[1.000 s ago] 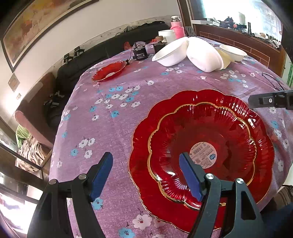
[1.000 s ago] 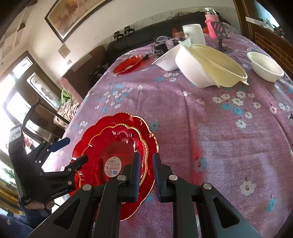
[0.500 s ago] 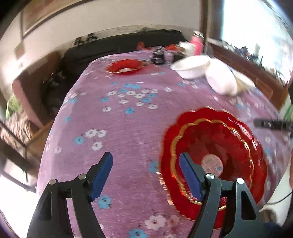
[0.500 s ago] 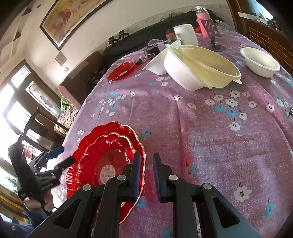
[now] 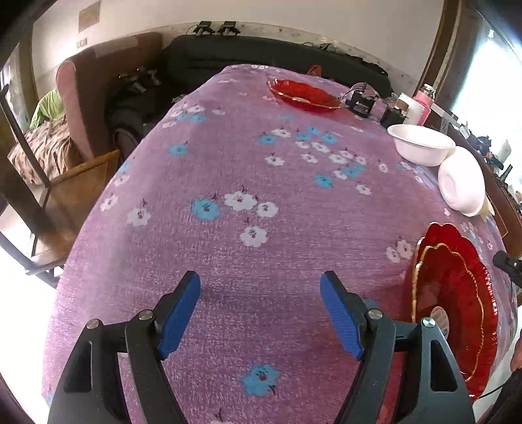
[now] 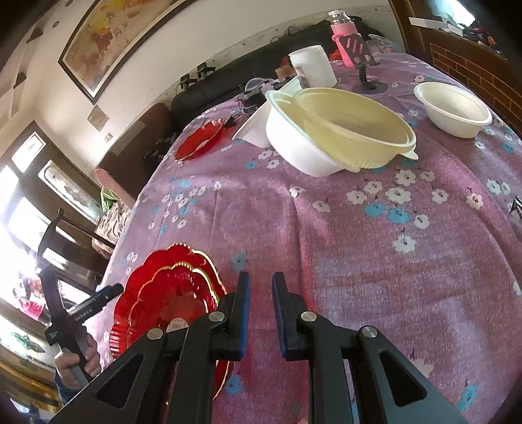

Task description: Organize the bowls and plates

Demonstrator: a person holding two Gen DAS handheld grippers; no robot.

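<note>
Two red scalloped plates (image 5: 453,303) lie stacked near the table's front edge; in the right wrist view the stack (image 6: 169,293) sits left of my right gripper (image 6: 260,280). That gripper is shut with nothing between its pads, over the cloth. My left gripper (image 5: 261,280) stands open and holds nothing above bare cloth, left of the stack. A third red plate (image 5: 303,94) rests at the far side. A white bowl (image 6: 303,143) holds a cream bowl (image 6: 352,127). A smaller white bowl (image 6: 453,109) stands to the right.
A purple flowered cloth (image 5: 248,169) covers the table. A white cup (image 6: 313,70), a pink bottle (image 6: 342,29), a phone stand (image 6: 362,62) and small black devices (image 5: 360,104) crowd the far edge. An armchair (image 5: 98,98) and a black sofa (image 5: 261,52) stand beyond. A hand (image 6: 76,362) holds the left gripper's handle.
My left gripper has swung left and rolled, so the red stack went from under its right finger to the right edge of its view. The right gripper drifted slightly, still shut.
</note>
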